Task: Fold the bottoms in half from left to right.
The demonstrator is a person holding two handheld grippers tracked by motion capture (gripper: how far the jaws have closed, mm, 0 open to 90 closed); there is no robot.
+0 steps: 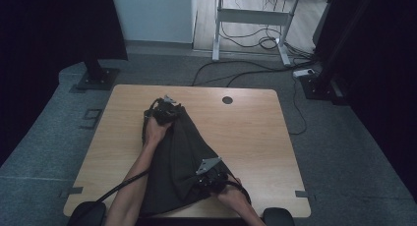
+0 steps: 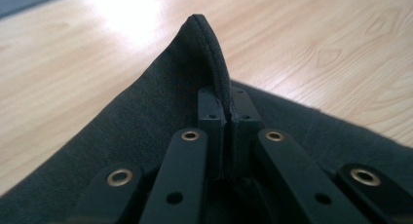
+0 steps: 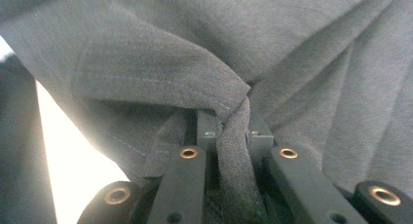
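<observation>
Dark grey garment [image 1: 179, 162] lies on the wooden table [image 1: 251, 132], left of centre, stretched between the two grippers. From above it makes a rough triangle: narrow tip at the far end under the left gripper [image 1: 164, 110], wide end at the near table edge, partly over the edge. Long axis runs from near edge toward far side, tilted slightly left as it goes away; tip points away from the person.

Left gripper sits at the far tip, left hand [image 1: 155, 130] behind it, forearm running back to the bottom of the high view. In the left gripper view its jaws are pressed together, pinching a seamed edge of the garment [image 2: 214, 58] that stands up in a curved peak above the jaw tips; the rest of the cloth drapes down both sides onto bare wood [image 2: 331, 44].

Right gripper [image 1: 214, 174] is at the near right side of the garment, grey plate on top, right hand [image 1: 236, 196] just behind it near the table edge. In the right gripper view the jaws are closed on a bunched fold of grey fabric [image 3: 234, 136], a stitched hem running just above the pinch; cloth hangs loose and wrinkled all around.

Black cable [image 1: 115, 189] trails off the near left corner. Round hole [image 1: 227, 99] in the table near the far edge, well apart from the garment
</observation>
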